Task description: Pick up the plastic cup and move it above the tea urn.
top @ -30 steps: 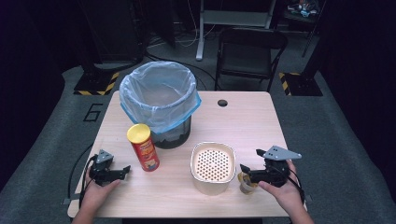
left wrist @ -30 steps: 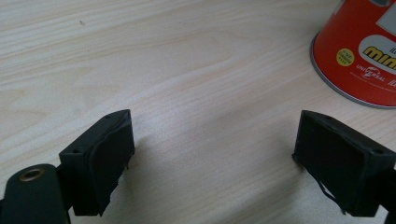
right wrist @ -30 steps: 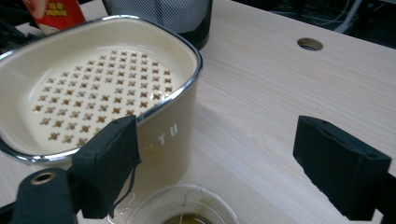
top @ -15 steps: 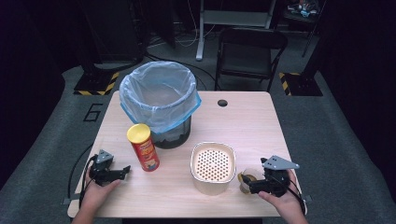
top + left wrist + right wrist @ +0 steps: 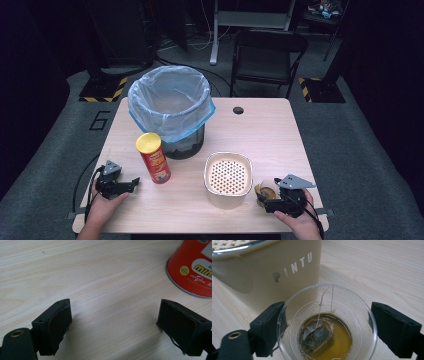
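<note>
You are bringing your right gripper [image 5: 266, 202] around a clear plastic cup [image 5: 325, 323] that is standing on the table [image 5: 270, 130] just beside the beige container with the perforated lid [image 5: 227, 179], at its right side near the front edge. In the right gripper view the cup is sitting between the two black jaws; the left jaw is lying against or very close to the cup's wall, the right jaw is standing just clear of the rim, and the jaws have just been closing in, so the cup is bracketed but you are not yet gripping it. Inside it a used tea bag [image 5: 317, 336] is lying in a shallow pool of amber tea, its string running up to the rim. Your left gripper [image 5: 131, 183] is resting low over the front left of the table with its jaws wide apart and nothing between them, near the red chip can with the yellow lid [image 5: 153, 157]. As I judge it, you are only at the start: the grasp on the cup is being set, and nothing has been lifted, poured or thrown away. The bin with the blue liner [image 5: 171, 105] behind the can looks like where the waste is going, and the straining, the emptying and the can are all left.
</note>
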A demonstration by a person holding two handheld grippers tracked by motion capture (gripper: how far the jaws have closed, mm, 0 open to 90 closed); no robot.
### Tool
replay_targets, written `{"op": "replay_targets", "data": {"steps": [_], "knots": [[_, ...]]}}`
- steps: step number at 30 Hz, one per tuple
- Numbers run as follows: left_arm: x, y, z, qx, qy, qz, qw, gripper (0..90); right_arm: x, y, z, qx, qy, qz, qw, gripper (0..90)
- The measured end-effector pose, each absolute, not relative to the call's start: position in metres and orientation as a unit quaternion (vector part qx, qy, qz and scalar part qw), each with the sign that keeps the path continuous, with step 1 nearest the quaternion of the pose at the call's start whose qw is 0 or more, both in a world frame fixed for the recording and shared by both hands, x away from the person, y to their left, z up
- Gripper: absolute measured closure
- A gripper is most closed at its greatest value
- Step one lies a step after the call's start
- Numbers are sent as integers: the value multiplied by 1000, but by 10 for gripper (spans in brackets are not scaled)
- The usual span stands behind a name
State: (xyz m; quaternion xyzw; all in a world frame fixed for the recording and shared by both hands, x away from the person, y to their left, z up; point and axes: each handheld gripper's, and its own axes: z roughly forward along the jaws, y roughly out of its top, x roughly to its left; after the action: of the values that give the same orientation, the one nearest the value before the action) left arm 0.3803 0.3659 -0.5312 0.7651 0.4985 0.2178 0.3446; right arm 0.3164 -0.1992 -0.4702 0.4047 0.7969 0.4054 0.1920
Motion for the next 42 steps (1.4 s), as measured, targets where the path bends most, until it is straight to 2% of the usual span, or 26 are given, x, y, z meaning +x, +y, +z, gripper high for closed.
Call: {"op": "replay_targets", "data": {"steps": [6,13,19,42], "knots": [[380,366,-531,764,499,216,346,119,317,-194,-479,397,812,381,195,161],[380,366,-531,764,500,216,346,119,318,-193,-483,397,815,375,193,271],[380,366,-531,764,500,216,346,119,318,-196,-481,397,814,382,187,302],[380,366,-531,765,498,217,345,119,323,-202,-470,357,838,369,184,350]]}}
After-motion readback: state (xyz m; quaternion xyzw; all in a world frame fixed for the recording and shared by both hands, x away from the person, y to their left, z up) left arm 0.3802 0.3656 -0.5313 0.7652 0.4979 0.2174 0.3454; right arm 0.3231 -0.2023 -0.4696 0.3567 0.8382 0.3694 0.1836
